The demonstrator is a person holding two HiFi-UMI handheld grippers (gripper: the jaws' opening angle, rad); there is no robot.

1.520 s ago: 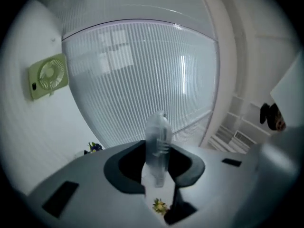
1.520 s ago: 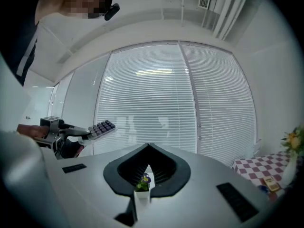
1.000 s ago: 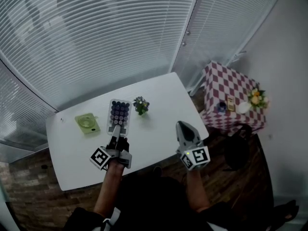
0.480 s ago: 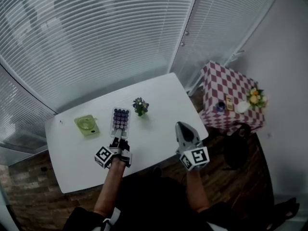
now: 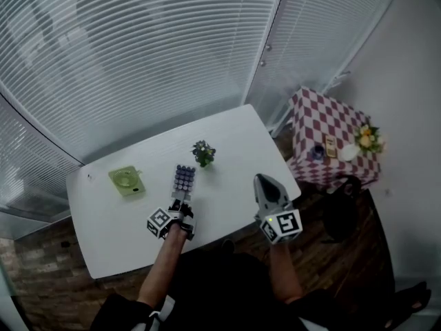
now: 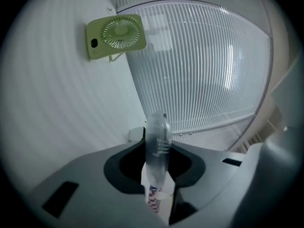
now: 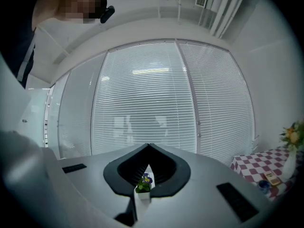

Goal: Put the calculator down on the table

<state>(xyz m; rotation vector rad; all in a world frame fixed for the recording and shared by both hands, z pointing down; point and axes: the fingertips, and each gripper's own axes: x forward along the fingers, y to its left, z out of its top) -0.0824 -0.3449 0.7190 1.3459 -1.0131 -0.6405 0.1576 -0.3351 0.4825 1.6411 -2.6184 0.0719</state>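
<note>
**A:** What is there, biggest first?

**B:** Window blinds [image 5: 138,54] fill the whole back. Then there are two tables. One is a white table [image 5: 234,143]. The other is a smaller table [image 5: 324,126] under a red-and-white checked cloth, well to the right of the potted flower [image 5: 202,152]. It carries a few small things I can't make out.

**A:** And on the white one?

**B:** Three things, one of each. A green fan [image 5: 126,181] lies flat, well to the left of the flower. The calculator [image 5: 183,178], keys up, is just to the flower's near left. The flower itself is the smallest.

**A:** How many claws?

**B:** Two, each with one marker cube [image 5: 160,221]. The left claw [image 5: 182,200] pinches the calculator by its near end. In the left gripper view it shows edge-on between the jaws. It sits low over the white table, but I can't tell whether it touches. The left forearm [image 5: 162,267] reaches out past the table's near edge, and the claw tips slightly down.

**A:** And the right?

**B:** The right claw [image 5: 264,180] has its tips pressed together with nothing in them. It is held level and points toward the blinds, to the flower's near right, at the table's corner.
</note>
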